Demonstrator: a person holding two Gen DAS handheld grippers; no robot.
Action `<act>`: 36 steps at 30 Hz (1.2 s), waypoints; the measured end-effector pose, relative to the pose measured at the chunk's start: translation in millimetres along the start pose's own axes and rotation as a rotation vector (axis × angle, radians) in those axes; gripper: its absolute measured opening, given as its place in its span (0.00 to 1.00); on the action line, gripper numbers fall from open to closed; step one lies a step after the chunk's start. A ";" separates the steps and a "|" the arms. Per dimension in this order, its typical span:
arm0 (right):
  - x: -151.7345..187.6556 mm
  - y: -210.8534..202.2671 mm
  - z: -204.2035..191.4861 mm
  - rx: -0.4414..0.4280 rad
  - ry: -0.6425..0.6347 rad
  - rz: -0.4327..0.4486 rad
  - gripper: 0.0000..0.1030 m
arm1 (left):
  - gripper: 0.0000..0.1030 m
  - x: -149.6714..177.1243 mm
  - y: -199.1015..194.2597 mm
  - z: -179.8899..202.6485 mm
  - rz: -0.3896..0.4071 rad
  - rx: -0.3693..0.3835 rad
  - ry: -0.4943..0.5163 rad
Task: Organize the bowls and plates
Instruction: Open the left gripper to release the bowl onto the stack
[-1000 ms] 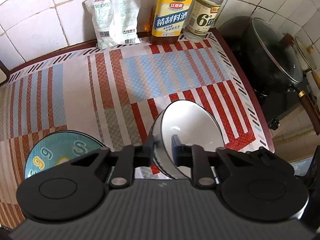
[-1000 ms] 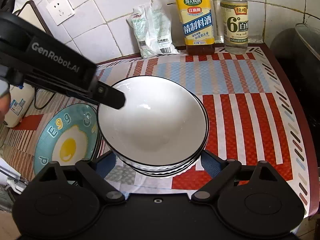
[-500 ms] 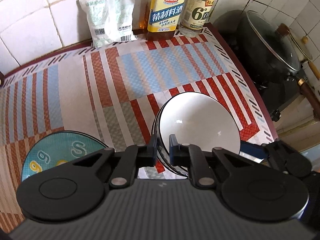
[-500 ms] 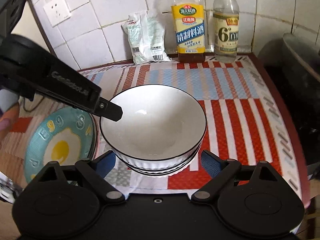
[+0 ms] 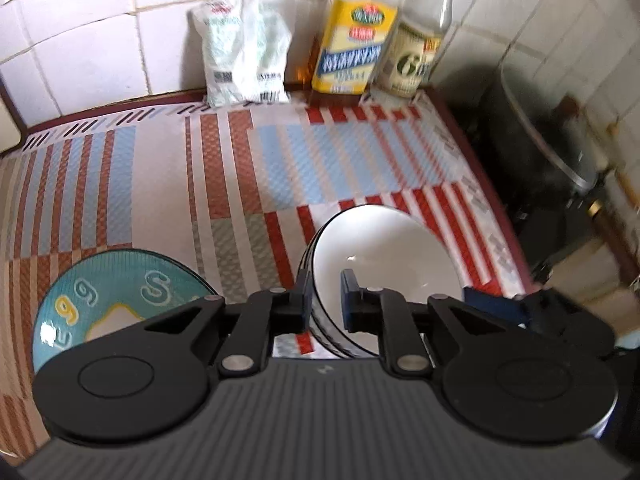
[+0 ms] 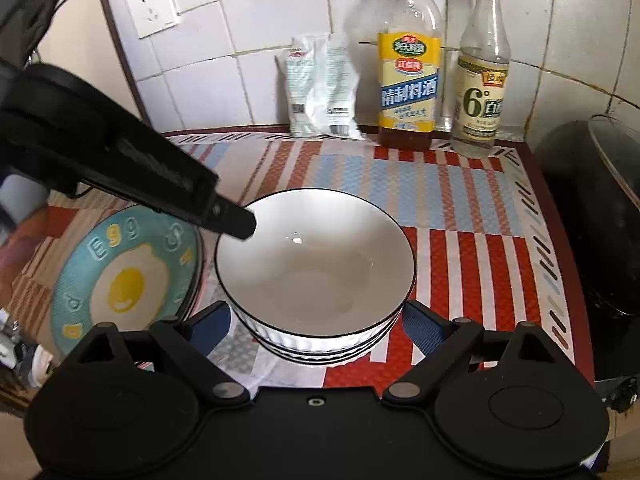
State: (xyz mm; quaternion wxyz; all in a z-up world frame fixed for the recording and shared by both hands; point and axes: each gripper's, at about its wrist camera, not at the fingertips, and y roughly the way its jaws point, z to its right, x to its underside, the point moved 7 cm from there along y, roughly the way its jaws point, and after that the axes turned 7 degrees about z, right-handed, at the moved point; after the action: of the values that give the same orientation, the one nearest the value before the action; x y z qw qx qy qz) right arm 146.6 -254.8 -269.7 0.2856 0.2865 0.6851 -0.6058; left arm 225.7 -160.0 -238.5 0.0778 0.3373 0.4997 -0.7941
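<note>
A stack of white bowls with black rims [image 6: 316, 264] stands on the striped mat, also in the left wrist view [image 5: 384, 264]. My left gripper [image 5: 324, 300] straddles the near-left rim of the top bowl, its jaws slightly apart around the rim; in the right wrist view its fingertip [image 6: 236, 224] sits at that rim. My right gripper [image 6: 316, 326] is open, its blue pads either side of the stack's near side, not touching. A teal fried-egg plate [image 6: 124, 276] lies left of the bowls, also in the left wrist view [image 5: 112, 296].
A white packet [image 6: 324, 88], a yellow-labelled cooking wine bottle [image 6: 408, 80] and a vinegar bottle [image 6: 482, 76] stand against the tiled wall. A dark lidded pot [image 6: 600, 208] sits off the mat's right edge. A wall socket [image 6: 152, 8] is upper left.
The bowl has settled onto the stack. My left gripper's jaws have parted a little around the rim. Both cameras have drawn back and up.
</note>
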 end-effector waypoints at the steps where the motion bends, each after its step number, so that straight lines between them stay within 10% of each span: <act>1: 0.0 -2.2 -0.4 -0.009 -0.008 0.010 0.92 | 0.20 1.2 -2.7 0.0 0.012 0.005 -0.015; 22: 55.1 -7.0 7.6 -0.095 -0.250 0.118 0.92 | 0.40 41.4 -32.8 7.6 0.235 -0.072 -0.113; 36: 73.5 42.3 18.8 -0.082 -0.251 0.141 0.93 | 0.59 42.9 -23.4 25.2 0.312 0.037 -0.249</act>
State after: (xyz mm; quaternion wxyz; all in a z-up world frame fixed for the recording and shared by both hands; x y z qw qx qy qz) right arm 129.1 -265.8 -354.1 0.4221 0.2442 0.6463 -0.5870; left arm 170.7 -160.8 -240.6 0.2552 0.3112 0.4132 -0.8169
